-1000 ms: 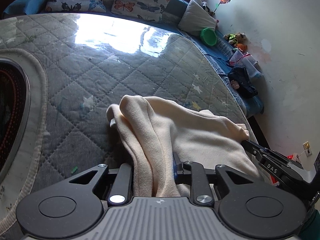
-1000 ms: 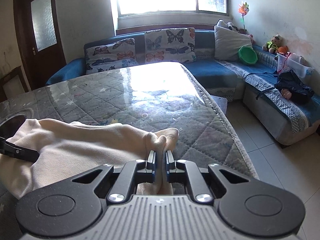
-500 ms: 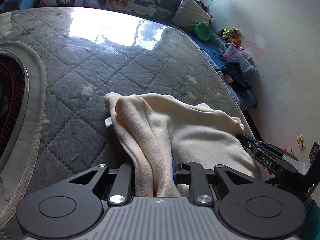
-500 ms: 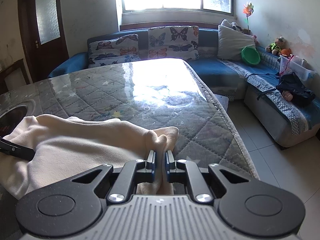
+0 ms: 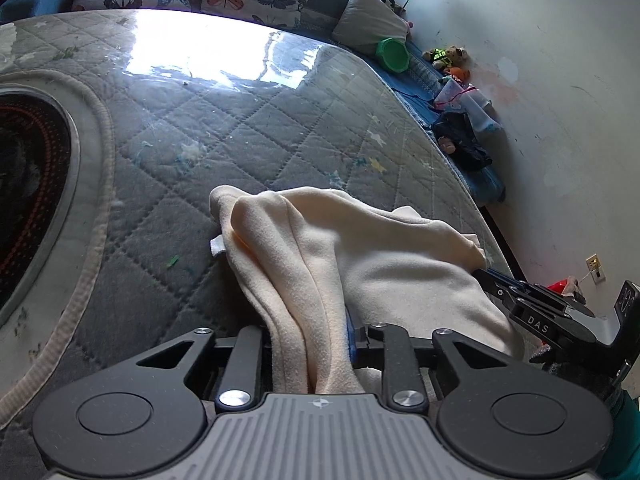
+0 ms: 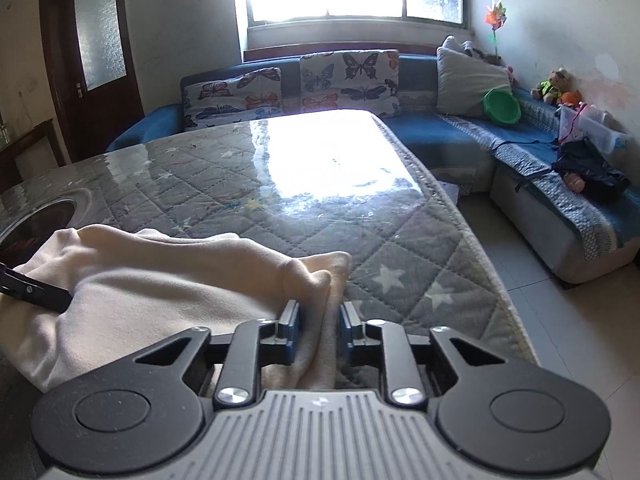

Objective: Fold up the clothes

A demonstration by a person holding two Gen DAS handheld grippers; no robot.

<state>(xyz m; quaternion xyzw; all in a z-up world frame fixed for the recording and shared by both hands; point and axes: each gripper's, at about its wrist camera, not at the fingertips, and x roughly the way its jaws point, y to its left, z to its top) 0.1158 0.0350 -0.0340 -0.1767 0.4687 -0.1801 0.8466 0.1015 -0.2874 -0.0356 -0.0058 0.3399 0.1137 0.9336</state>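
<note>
A cream fleece garment (image 5: 400,256) lies bunched on the near part of the grey quilted table (image 5: 240,128). My left gripper (image 5: 308,332) is shut on a thick fold at the garment's left end, and the cloth fills the gap between the fingers. My right gripper (image 6: 319,320) is open at the garment's right corner (image 6: 312,276); its blue pads stand apart, with loose cloth lying between them. In the left wrist view the right gripper (image 5: 540,312) shows at the garment's far right edge. A left finger (image 6: 32,292) pokes in at the left of the right wrist view.
A round dark recess (image 5: 24,184) with a pale rim is set in the table on the left. The table's right edge (image 6: 492,280) drops to a tiled floor (image 6: 540,320). A blue corner sofa (image 6: 440,136) with butterfly cushions, a green bowl (image 6: 502,106) and toys stands behind and to the right.
The right gripper's jaws have parted and loosened their hold on the garment's corner. The left gripper still holds its fold, and both views have tilted slightly towards the table.
</note>
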